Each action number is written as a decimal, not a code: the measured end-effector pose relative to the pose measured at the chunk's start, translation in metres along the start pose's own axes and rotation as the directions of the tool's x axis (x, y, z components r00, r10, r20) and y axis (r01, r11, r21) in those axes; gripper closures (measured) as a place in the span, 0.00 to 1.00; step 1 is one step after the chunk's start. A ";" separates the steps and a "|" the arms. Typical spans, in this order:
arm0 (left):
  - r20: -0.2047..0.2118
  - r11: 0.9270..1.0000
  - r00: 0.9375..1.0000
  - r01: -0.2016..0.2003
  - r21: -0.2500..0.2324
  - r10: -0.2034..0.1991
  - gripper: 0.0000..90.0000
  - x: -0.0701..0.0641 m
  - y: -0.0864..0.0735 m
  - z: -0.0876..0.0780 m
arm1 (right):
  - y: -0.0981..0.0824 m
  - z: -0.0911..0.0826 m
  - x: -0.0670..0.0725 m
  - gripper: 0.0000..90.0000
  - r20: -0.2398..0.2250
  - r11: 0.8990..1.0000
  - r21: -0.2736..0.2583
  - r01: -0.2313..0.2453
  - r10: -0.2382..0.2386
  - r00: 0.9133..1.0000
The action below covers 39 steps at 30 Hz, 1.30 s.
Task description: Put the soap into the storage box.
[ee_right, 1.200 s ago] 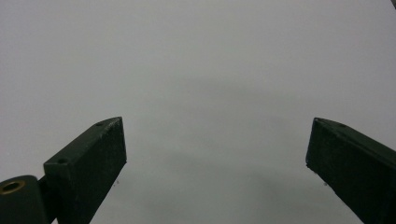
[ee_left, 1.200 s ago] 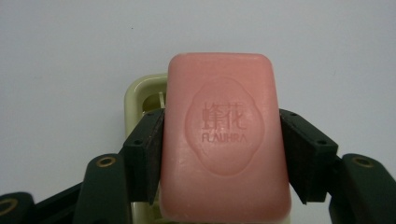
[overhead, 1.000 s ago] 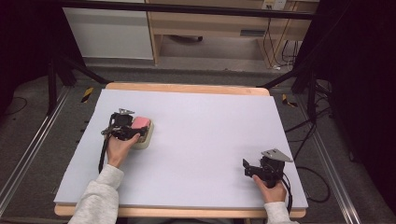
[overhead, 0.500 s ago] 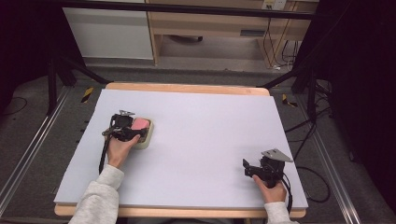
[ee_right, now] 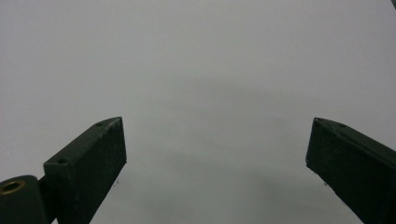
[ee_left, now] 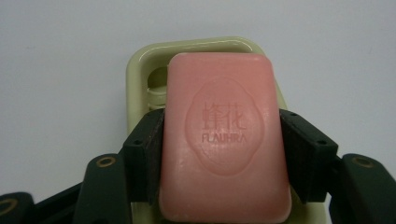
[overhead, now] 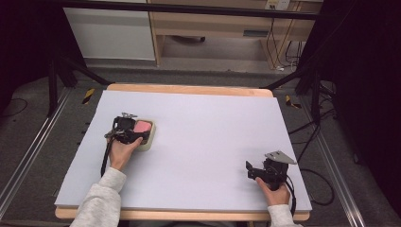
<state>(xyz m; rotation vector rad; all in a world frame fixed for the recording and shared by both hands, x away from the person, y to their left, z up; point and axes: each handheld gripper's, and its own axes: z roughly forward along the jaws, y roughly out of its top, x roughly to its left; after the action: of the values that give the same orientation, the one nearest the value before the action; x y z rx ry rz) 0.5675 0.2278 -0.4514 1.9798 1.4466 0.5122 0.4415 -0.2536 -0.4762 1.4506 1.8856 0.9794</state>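
A pink bar of soap (ee_left: 224,135) with a stamped oval mark lies over a pale green soap dish (ee_left: 140,65), and both black jaws of my left gripper (ee_left: 223,149) press on its two long sides. From above, the soap (overhead: 142,126) and the dish (overhead: 147,141) sit at the left of the white table top, with the left gripper (overhead: 135,133) shut on the soap. My right gripper (overhead: 251,171) rests near the table's front right, held by a hand. Its jaws stand wide apart with nothing between them (ee_right: 217,154).
The table top (overhead: 208,132) is a white sheet on a wooden board. Black stand legs and cables lie on the floor to the left and right. A wooden cabinet stands behind the table.
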 end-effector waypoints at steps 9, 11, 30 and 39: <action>0.002 1.000 1.000 0.014 -0.011 -0.014 0.41 0.000 0.000 -0.001 | 0.000 0.000 0.000 0.06 -0.005 1.000 0.003 -0.003 0.003 1.000; 0.009 0.999 1.000 0.020 -0.038 -0.020 0.40 0.001 0.002 -0.005 | 0.000 0.000 0.000 0.06 -0.002 1.000 0.001 0.000 0.000 1.000; 0.101 0.987 0.994 -0.031 -0.157 0.047 0.31 -0.006 0.001 -0.048 | 0.001 -0.001 -0.003 0.06 0.006 1.000 -0.010 -0.015 0.015 1.000; 0.130 0.982 0.990 -0.030 -0.184 0.055 0.28 0.004 -0.021 -0.064 | 0.000 -0.002 -0.007 0.05 0.018 1.000 -0.006 -0.027 0.027 0.999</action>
<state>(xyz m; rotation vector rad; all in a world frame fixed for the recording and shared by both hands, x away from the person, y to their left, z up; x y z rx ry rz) 0.5139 0.2524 -0.4190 1.8664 1.2320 0.5004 0.4418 -0.2604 -0.4749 1.4802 1.8533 0.9801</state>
